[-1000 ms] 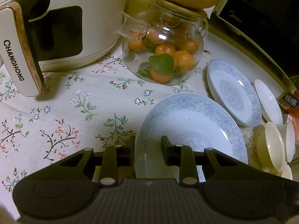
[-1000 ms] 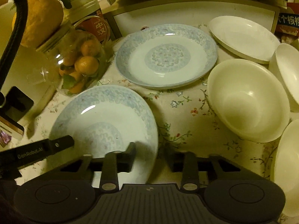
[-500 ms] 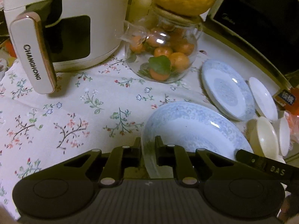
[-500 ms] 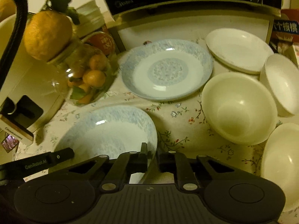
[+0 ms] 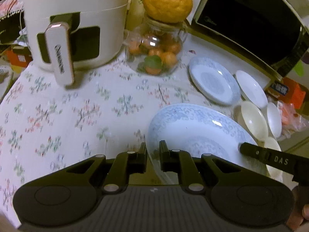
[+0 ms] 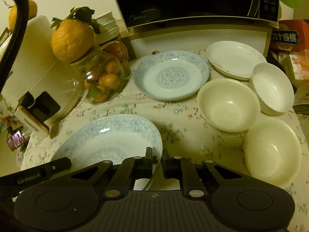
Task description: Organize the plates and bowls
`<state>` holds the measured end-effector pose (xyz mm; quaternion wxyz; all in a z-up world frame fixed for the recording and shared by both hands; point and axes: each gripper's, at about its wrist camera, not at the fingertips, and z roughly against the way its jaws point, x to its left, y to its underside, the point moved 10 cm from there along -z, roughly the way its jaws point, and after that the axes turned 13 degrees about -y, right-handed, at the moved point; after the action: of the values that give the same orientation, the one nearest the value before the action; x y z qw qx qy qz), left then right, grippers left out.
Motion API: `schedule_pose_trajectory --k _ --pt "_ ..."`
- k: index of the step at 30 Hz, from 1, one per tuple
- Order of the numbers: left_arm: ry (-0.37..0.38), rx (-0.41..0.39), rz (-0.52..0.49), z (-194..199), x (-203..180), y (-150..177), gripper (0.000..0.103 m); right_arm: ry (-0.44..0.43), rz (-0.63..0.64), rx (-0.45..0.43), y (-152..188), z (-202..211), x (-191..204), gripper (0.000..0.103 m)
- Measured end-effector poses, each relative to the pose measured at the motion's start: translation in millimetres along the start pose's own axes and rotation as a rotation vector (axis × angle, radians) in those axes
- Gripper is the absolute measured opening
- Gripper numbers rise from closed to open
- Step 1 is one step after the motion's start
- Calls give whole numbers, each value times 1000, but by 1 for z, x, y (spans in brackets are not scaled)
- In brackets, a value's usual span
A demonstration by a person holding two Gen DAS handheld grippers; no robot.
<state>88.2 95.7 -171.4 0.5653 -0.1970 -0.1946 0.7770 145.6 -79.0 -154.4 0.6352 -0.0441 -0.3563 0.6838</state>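
A large blue-patterned plate (image 5: 195, 133) (image 6: 108, 137) is held off the floral tablecloth by both grippers. My left gripper (image 5: 153, 150) is shut on its left rim. My right gripper (image 6: 156, 157) is shut on its right rim. A second blue-patterned plate (image 6: 171, 75) (image 5: 213, 80) lies further back. A white plate (image 6: 234, 59) (image 5: 251, 88) lies behind it to the right. Three white bowls (image 6: 227, 104) (image 6: 272, 89) (image 6: 272, 150) stand at the right.
A glass jar of small oranges (image 5: 156, 56) (image 6: 102, 81) with a big citrus fruit on top stands at the back. A cream air fryer (image 5: 73, 25) is at the back left. A black microwave (image 6: 193, 0) stands behind the dishes. Boxes (image 6: 295, 44) crowd the right edge.
Both grippers closed on the large blue plate's rim and lifted it up off the cloth. The views pulled back and rose, and the table looks farther away.
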Motion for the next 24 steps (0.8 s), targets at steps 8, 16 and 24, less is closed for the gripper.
schedule_pose_trajectory --k 8,16,24 --pt "0 26 7 11 8 37 11 3 23 31 33 21 4 11" --pt "-51 10 -30 2 10 49 11 24 50 82 61 12 6 13" --pt "-43 28 -57 -8 2 59 11 57 39 121 78 3 -7 16"
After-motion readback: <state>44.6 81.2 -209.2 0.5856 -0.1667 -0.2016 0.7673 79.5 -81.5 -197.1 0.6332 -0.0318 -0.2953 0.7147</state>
